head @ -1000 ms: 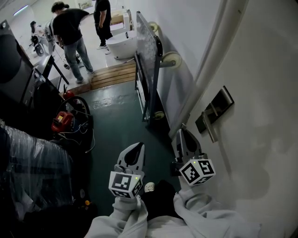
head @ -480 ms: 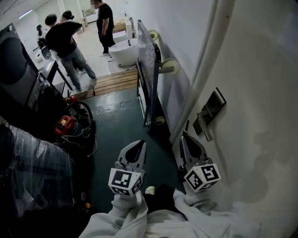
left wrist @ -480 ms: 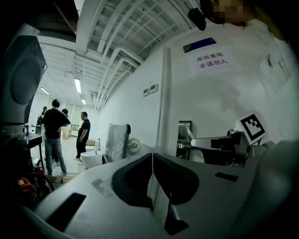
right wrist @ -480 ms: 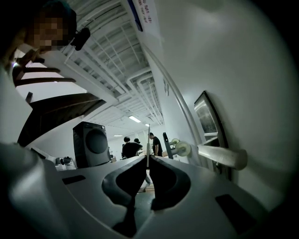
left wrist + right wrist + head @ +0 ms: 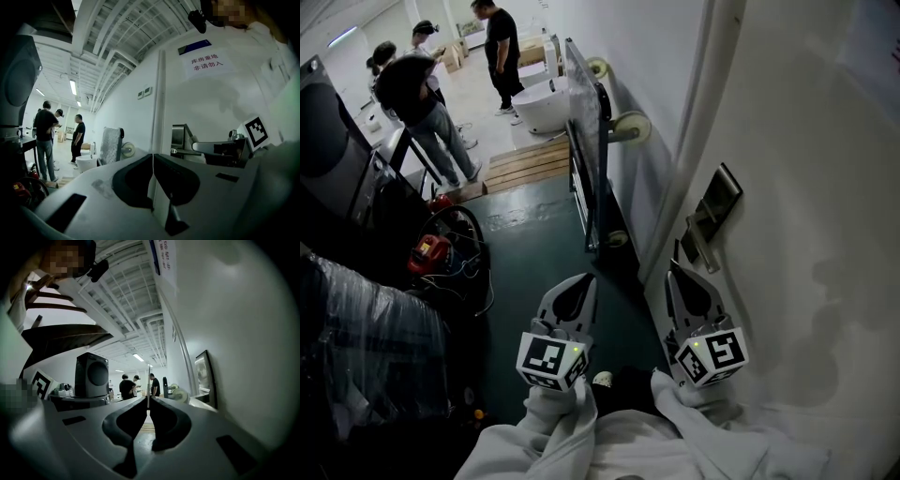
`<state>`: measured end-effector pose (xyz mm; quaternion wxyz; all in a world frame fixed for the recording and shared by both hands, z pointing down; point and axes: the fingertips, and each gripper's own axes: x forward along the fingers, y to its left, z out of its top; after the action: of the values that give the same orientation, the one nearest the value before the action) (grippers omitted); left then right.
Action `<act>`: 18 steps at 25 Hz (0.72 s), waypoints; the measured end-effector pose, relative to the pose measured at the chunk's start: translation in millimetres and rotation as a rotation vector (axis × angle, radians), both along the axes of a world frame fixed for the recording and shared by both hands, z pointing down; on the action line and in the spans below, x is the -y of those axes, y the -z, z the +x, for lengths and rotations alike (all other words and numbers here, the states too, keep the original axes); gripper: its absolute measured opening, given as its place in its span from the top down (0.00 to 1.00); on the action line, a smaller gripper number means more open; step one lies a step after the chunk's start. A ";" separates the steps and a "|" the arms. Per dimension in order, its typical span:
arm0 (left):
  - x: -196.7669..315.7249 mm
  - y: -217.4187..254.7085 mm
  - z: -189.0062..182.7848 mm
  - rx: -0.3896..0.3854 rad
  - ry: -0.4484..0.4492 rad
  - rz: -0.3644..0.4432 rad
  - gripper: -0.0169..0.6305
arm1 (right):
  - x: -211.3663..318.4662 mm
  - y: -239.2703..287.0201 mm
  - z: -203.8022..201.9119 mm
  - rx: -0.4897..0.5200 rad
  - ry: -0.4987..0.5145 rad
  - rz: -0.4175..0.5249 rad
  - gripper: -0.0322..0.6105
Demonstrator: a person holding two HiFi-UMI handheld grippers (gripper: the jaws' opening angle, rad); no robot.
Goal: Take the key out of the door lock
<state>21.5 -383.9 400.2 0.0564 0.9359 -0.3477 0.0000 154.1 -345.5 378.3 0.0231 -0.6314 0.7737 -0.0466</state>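
Head view: we hold both tongs low, short of the lock plate (image 5: 719, 199) on the white door (image 5: 811, 244). The right tongs (image 5: 676, 269) sit just below the lock plate and close to the door face, tips pointing up at it and touching nothing. The left tongs (image 5: 580, 279) are further out from the lock plate, over the green floor (image 5: 534, 248), side by side with the right tongs.

Left gripper view: its jaws are pressed together with only a seam between them and nothing held. Right gripper view: same there, jaws together and empty.

The handle lever (image 5: 698, 239) sticks out from the lower part of the lock plate. A small dark stub (image 5: 678, 250) shows on the door just under the handle lever. It is too small for us to tell whether it is the key. The left gripper view shows a thin bar with a round end just under the handle lever, and we can't identify that either.

Beyond the lock plate, along the same wall, a wheeled panel (image 5: 581, 131) stands on edge, with a white tub (image 5: 546, 101) past it. Three people (image 5: 417, 89) stand well away from the lock plate at the far end of the floor. A paper sign (image 5: 206, 65) is stuck on the door above the lock plate.
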 end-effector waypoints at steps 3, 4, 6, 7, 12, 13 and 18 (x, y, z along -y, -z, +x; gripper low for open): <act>-3.8 3.8 5.5 0.003 -0.010 0.017 0.94 | -2.1 -3.5 -0.2 0.005 0.003 -0.007 0.84; -5.0 4.1 6.9 0.004 -0.012 0.021 0.95 | -2.7 -4.9 -0.4 0.002 0.005 -0.009 0.84; -7.2 3.8 8.1 0.004 -0.012 0.022 0.94 | -3.9 -7.0 -1.4 0.002 0.010 -0.014 0.84; -8.5 3.6 8.3 0.004 -0.013 0.020 0.94 | -4.7 -7.6 -2.2 0.003 0.012 -0.016 0.84; -14.9 2.4 7.2 0.012 -0.016 0.009 0.94 | -8.2 -13.7 -5.6 0.008 0.017 -0.038 0.84; -16.2 1.1 7.5 0.014 -0.019 0.008 0.94 | -8.7 -15.8 -4.9 0.009 0.015 -0.042 0.84; -22.1 -6.2 4.0 0.024 -0.016 -0.002 0.94 | -12.9 -21.6 0.2 0.016 0.002 -0.057 0.84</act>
<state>25.6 -361.8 406.4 0.0529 0.9385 -0.3411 0.0121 154.3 -332.6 399.9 0.0111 -0.6306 0.7725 -0.0738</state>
